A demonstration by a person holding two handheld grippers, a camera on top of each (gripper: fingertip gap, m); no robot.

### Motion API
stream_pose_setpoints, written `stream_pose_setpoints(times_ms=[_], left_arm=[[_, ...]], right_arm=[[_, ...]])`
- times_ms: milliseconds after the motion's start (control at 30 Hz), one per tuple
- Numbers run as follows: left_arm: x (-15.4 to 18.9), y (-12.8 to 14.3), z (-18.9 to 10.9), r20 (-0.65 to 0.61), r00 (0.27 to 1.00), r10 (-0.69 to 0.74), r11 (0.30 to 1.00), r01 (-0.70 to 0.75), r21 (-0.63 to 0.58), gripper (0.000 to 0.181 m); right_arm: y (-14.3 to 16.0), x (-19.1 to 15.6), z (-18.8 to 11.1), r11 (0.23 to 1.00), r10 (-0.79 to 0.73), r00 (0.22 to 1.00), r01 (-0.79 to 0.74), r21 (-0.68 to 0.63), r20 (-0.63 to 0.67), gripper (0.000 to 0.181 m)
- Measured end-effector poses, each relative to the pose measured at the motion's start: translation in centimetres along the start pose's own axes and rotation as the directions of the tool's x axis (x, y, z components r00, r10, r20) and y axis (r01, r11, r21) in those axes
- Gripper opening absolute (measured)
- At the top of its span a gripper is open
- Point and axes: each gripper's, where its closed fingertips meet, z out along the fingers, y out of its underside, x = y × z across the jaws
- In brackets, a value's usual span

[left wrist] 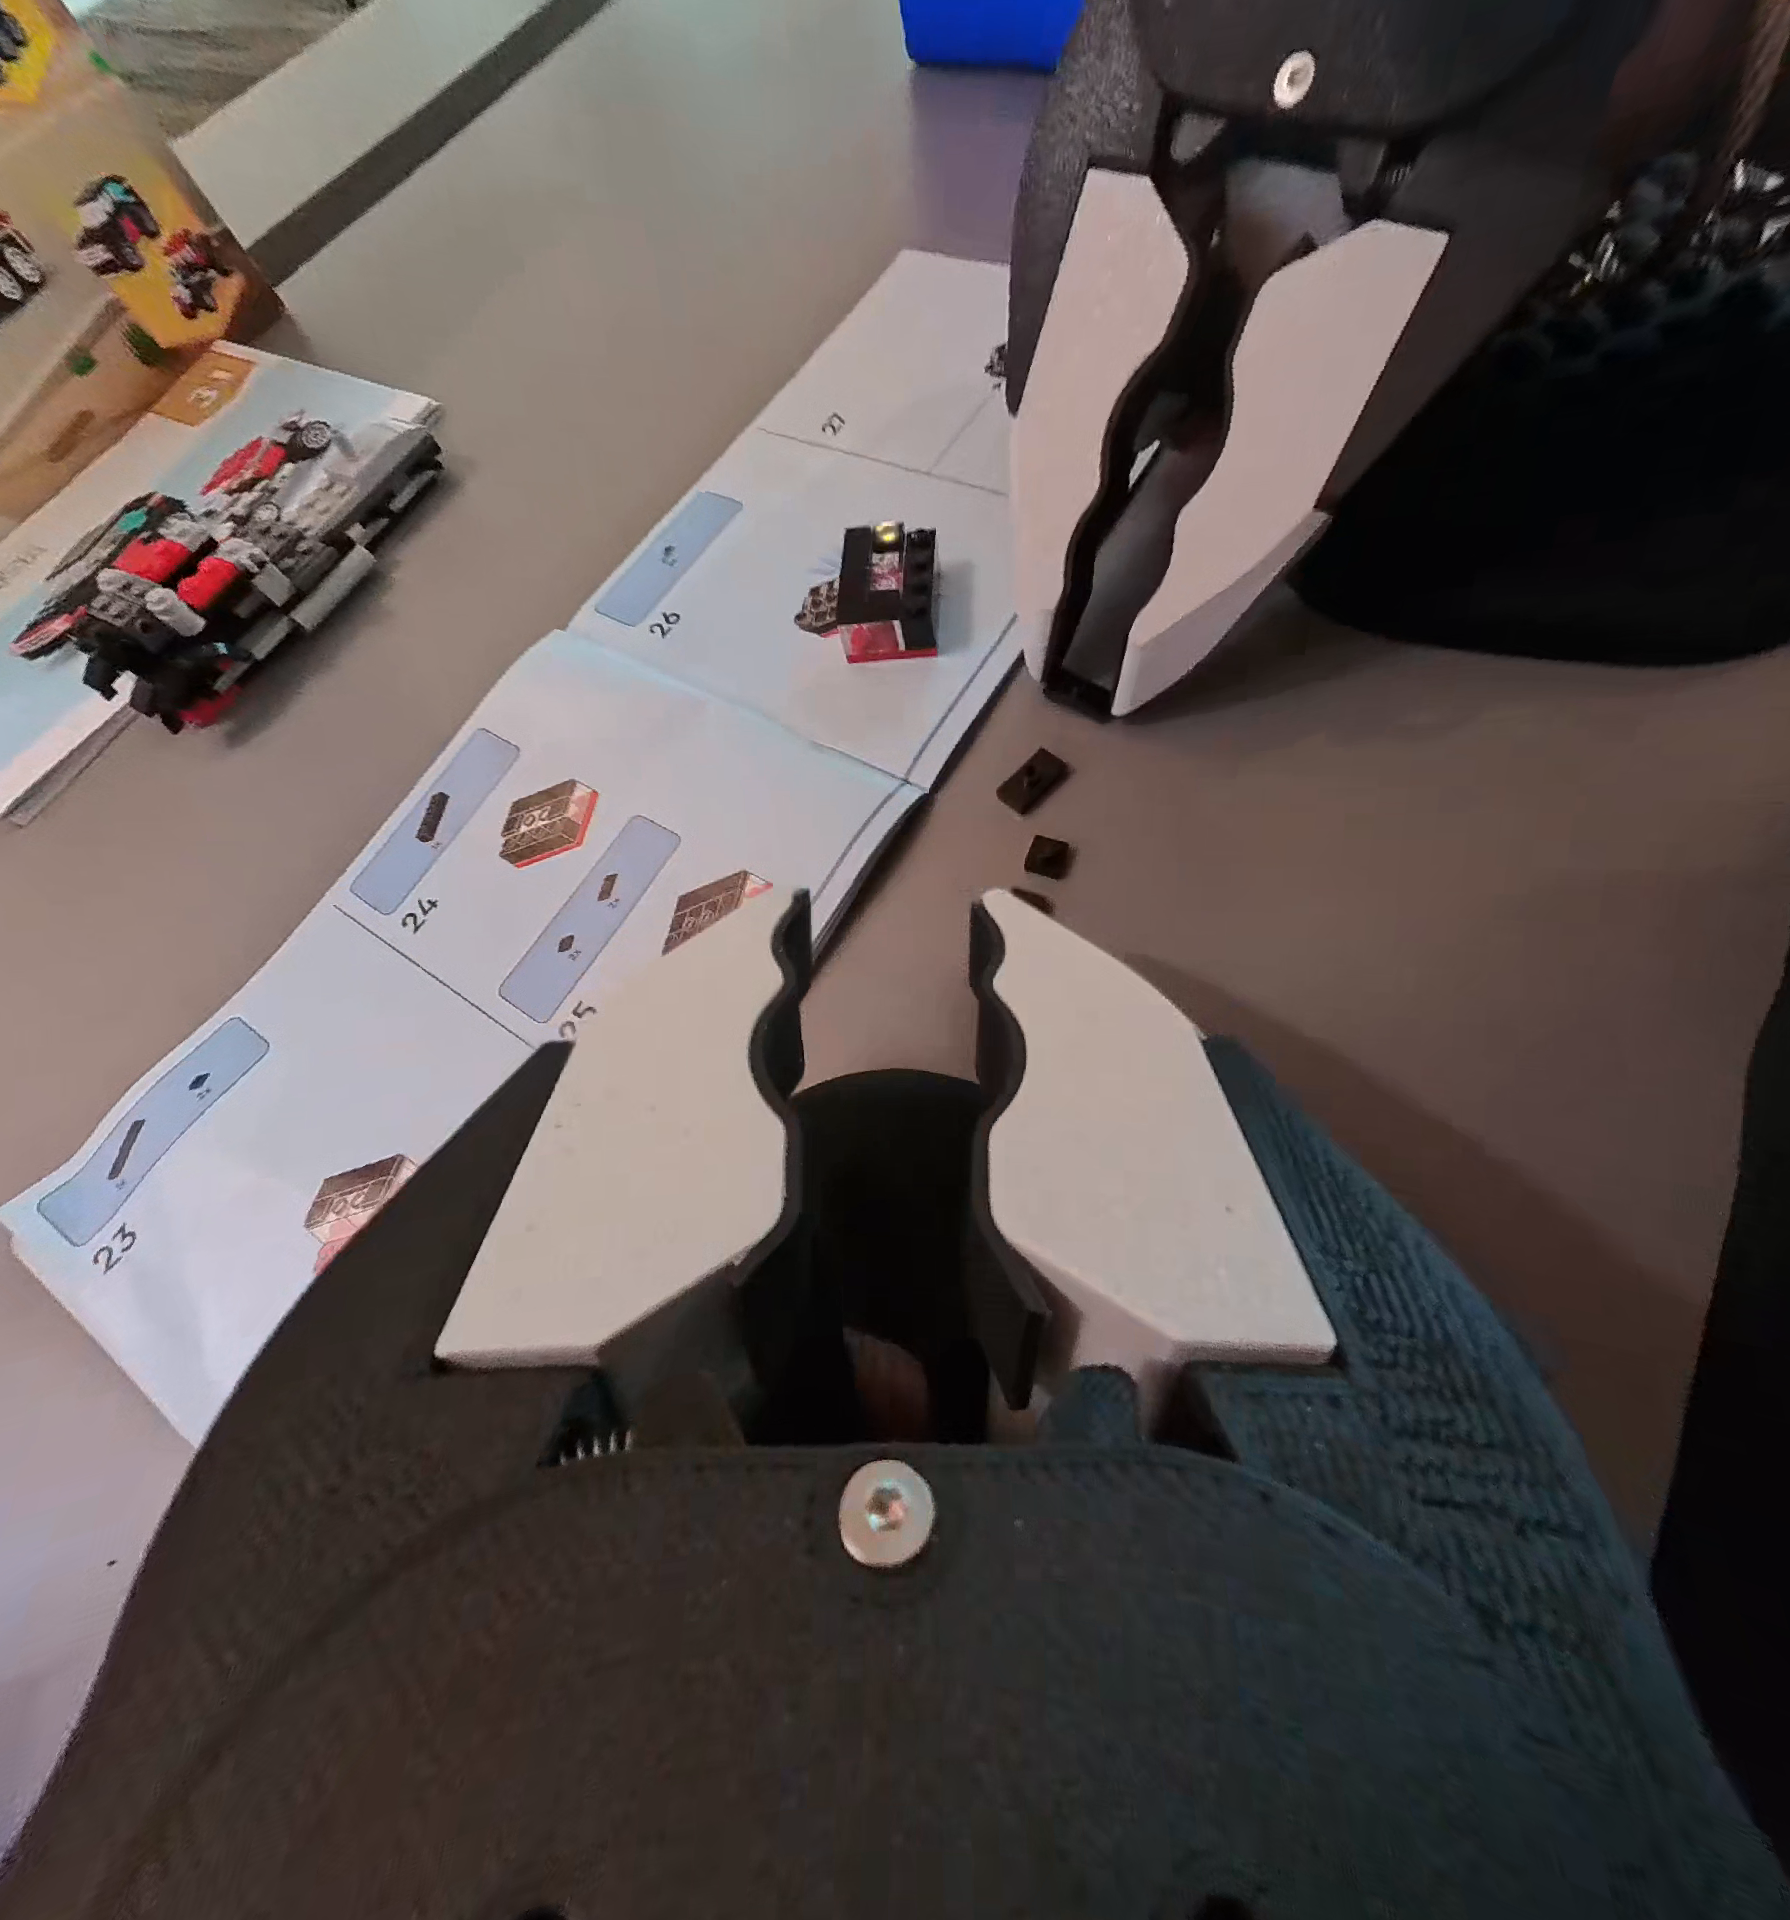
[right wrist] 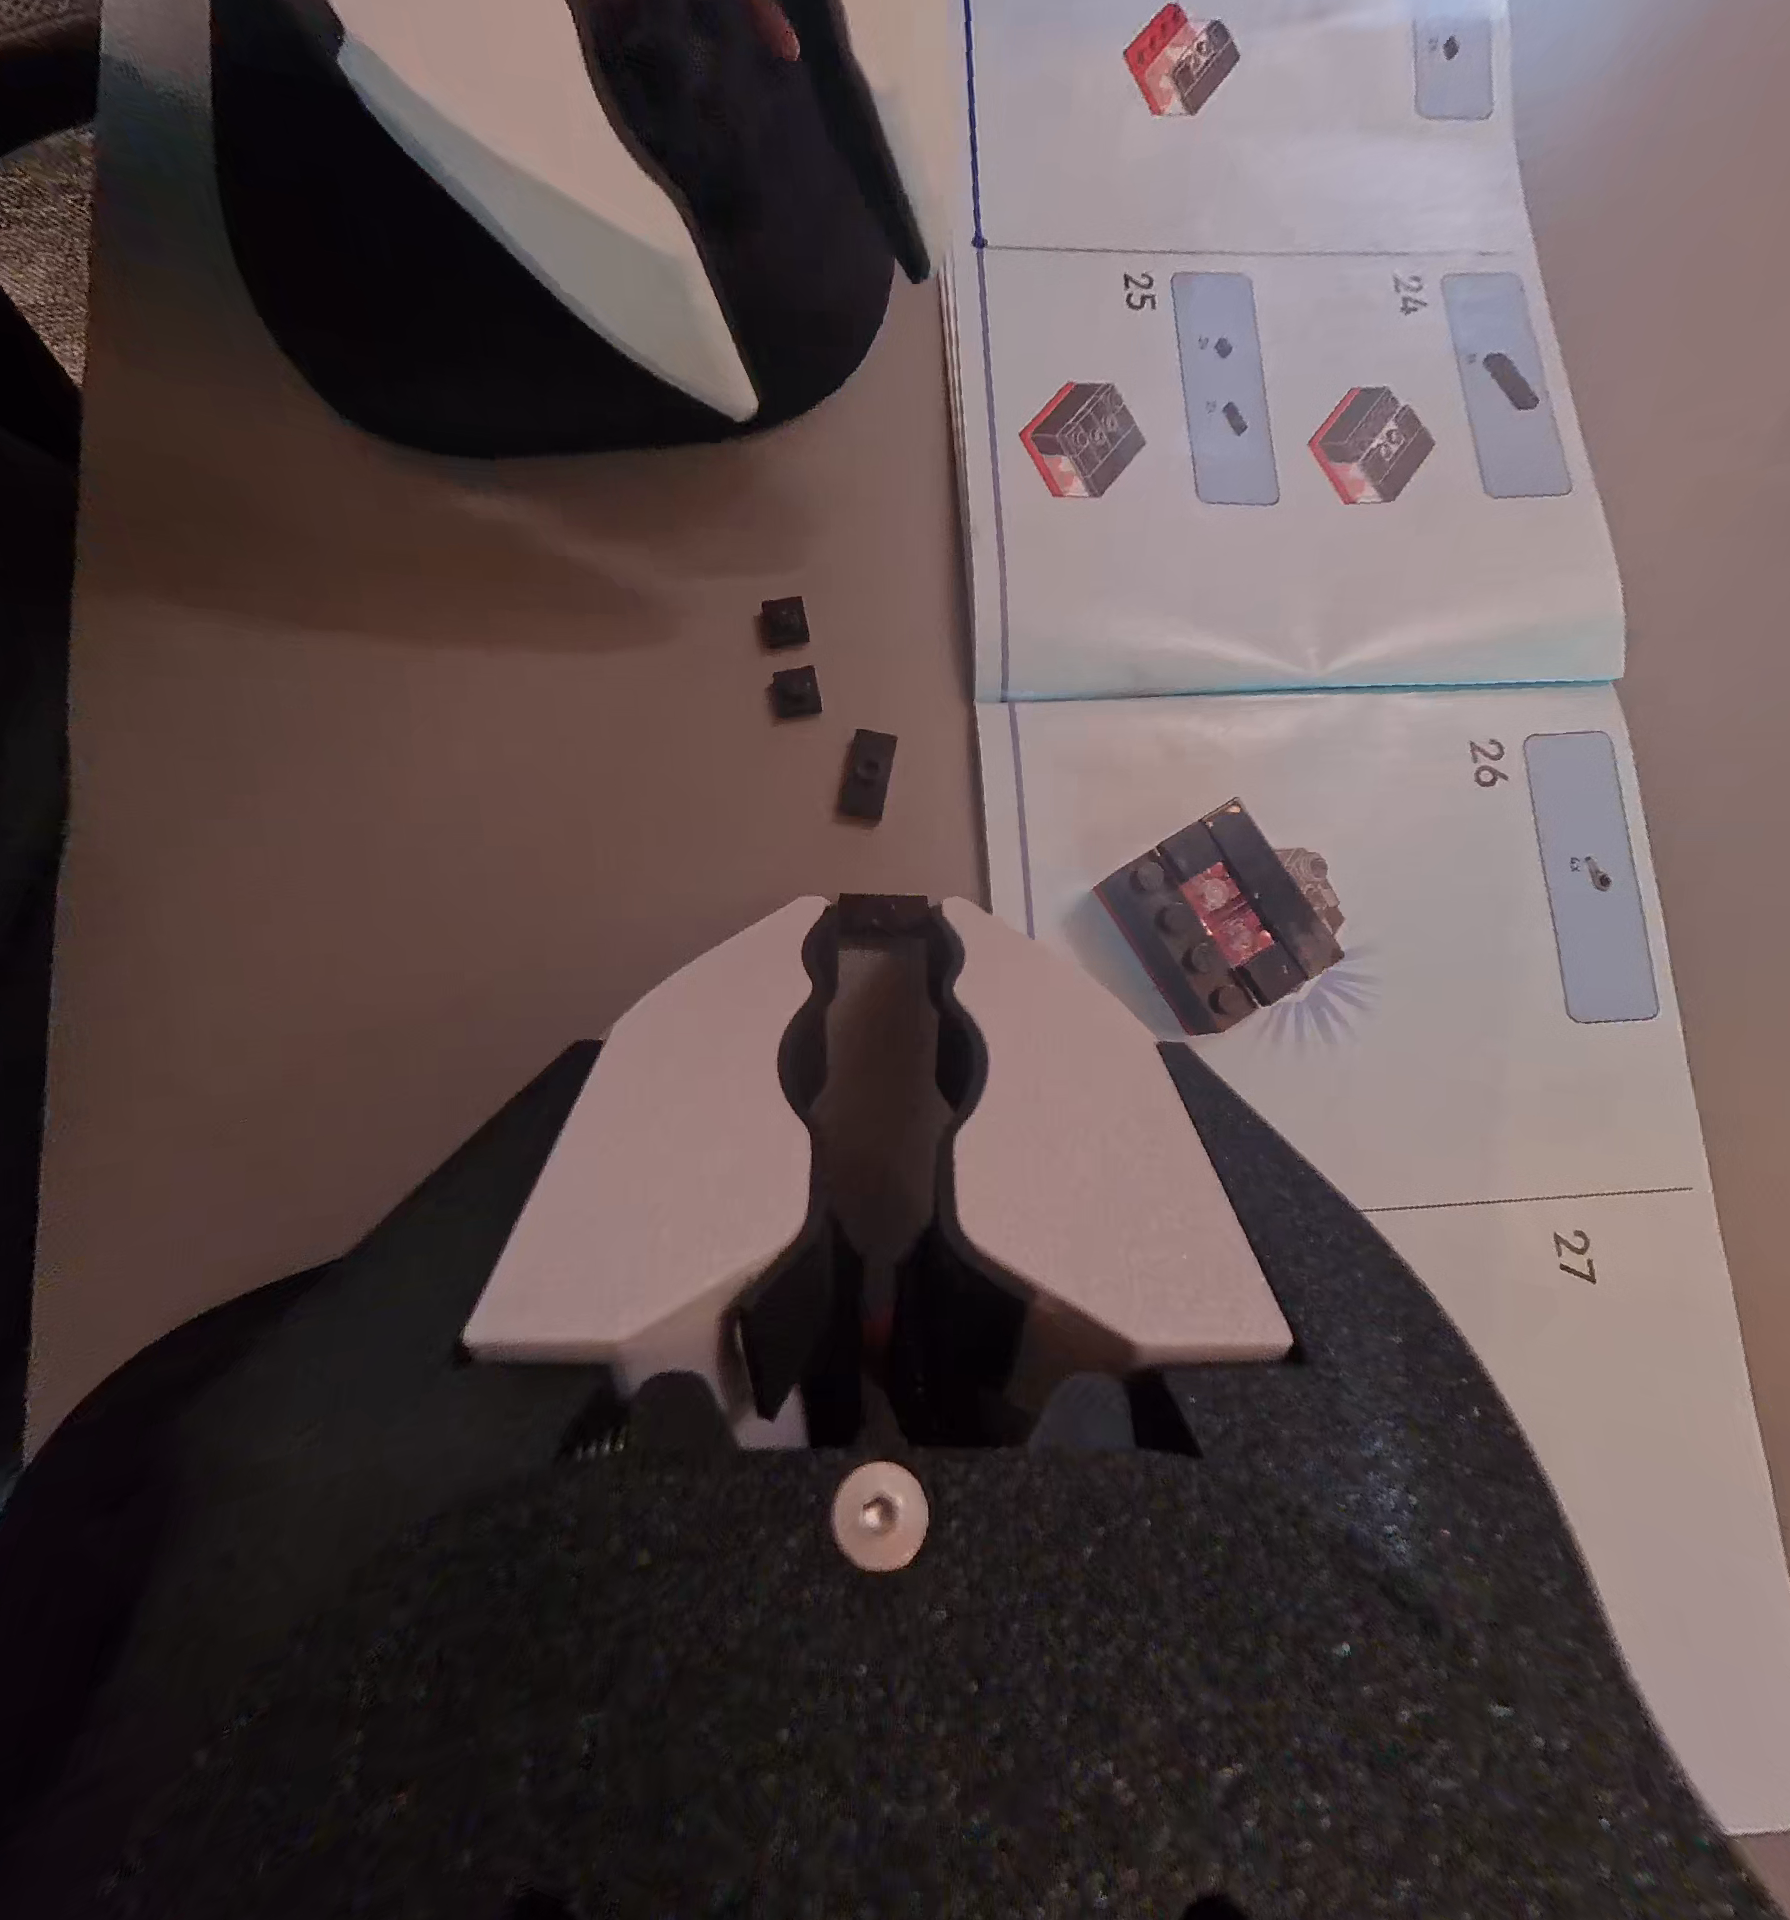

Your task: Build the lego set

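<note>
On the tabletop (right wrist: 455,935), beside the open booklet (right wrist: 1286,582), the right hand-held gripper (right wrist: 883,909) pinches a small black piece (right wrist: 883,912) at its tips, w/ the tips low against the tabletop. Its jaws sit nearly pressed together, w/ only the piece between them. I think it is a flat plate, but the view is dark, so I can't be sure.

The step in hand looks like picking up a small part for the little build (right wrist: 1218,920), a black and red block that stands on the booklet page, just right of the gripper. Next move: lift the piece, line it up over the studs on the build, then push down straight. The build may slide on the paper, so the other gripper should steady it.

The left hand-held gripper (left wrist: 886,914) is spread wide and holds nothing. It hovers near the booklet edge. Three more black bits (right wrist: 797,691) lie in a row on the tabletop between both grippers. A bigger finished model (left wrist: 226,561) rests on another booklet, well apart.
</note>
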Motion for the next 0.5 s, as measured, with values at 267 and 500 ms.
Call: stream_pose_setpoints(times_ms=[267,500], left_arm=[[-0.02,0.77,0.58,-0.033,0.998,-0.048,0.997,0.046,-0.057,0.029],[-0.05,0.57,0.38,-0.038,0.998,-0.058,0.998,0.057,-0.032,0.029]], right_arm=[[0.02,-0.12,0.0,1.0,0.002,1.0,-0.002,-0.002,0.009,0.016],[0.01,-0.16,0.0,1.0,0.008,1.0,-0.008,0.0,0.017,0.016]])
